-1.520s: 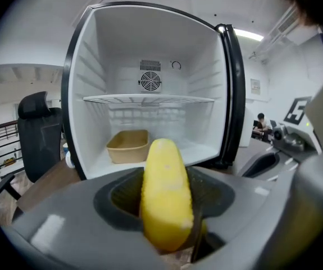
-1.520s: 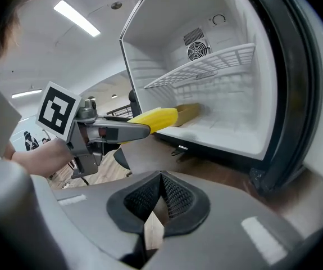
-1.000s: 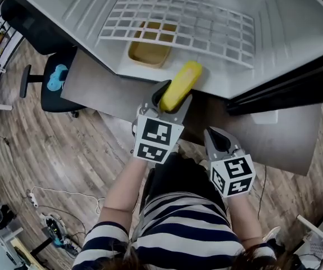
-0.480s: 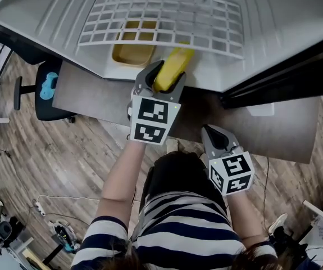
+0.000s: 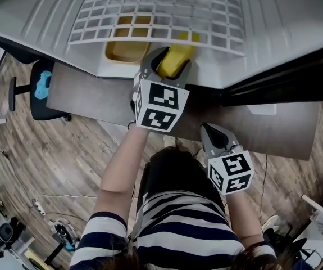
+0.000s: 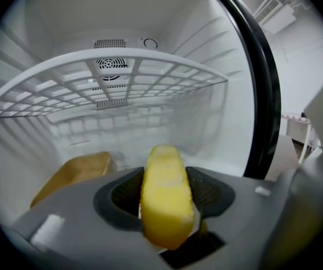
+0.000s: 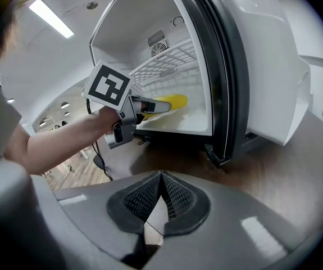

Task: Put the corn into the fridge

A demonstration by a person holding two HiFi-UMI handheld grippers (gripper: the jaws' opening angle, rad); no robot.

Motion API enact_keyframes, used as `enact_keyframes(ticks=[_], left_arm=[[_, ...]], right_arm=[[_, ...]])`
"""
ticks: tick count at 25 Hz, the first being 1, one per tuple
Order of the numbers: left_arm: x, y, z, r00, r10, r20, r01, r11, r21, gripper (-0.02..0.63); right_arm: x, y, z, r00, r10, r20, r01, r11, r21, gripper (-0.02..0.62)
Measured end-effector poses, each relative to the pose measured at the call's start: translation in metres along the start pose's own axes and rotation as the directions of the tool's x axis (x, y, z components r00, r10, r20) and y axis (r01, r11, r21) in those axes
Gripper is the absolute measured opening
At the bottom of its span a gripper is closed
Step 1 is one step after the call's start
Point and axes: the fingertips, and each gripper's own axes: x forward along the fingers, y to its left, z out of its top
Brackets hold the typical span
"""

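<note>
Fridge (image 5: 49,10) first: I count one, door open, white inside, standing on one grey-brown desk (image 5: 94,97). Inside the fridge there is one white wire shelf (image 5: 161,10), and on the fridge floor under that shelf one yellow-brown tray (image 5: 124,52) at its left. I have two grippers in view and one corn (image 5: 178,52).

The left arm is stretched forward, so the left gripper (image 5: 171,66) sits at the fridge's front lip and points inward. Its jaws are clamped on the corn, which lies lengthwise between them. The corn's far end is past the lip and under the shelf's front edge, just right of the tray and above the fridge floor. The right arm is bent close to the body. The right gripper (image 5: 214,136) hangs outside the fridge over the desk, jaws closed together with nothing between them.

Against a second ago, the left gripper has gone further in. Then the corn was outside the fridge lip. The right gripper has barely moved.
</note>
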Motion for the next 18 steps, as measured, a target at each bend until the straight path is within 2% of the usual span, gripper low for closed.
enact_keyframes(ticks=[8, 18], left_arm=[[0.017, 0.002, -0.001, 1.000, 0.014, -0.015, -0.014, 0.999, 0.035, 0.000], [0.027, 0.005, -0.007, 0.998, 0.025, -0.051, -0.018, 0.991, 0.132, 0.000]], right_arm=[[0.008, 0.003, -0.010, 1.000, 0.005, -0.030, -0.005, 1.000, 0.005, -0.008], [0.014, 0.002, -0.006, 1.000, -0.005, -0.020, 0.005, 1.000, 0.001, -0.008]])
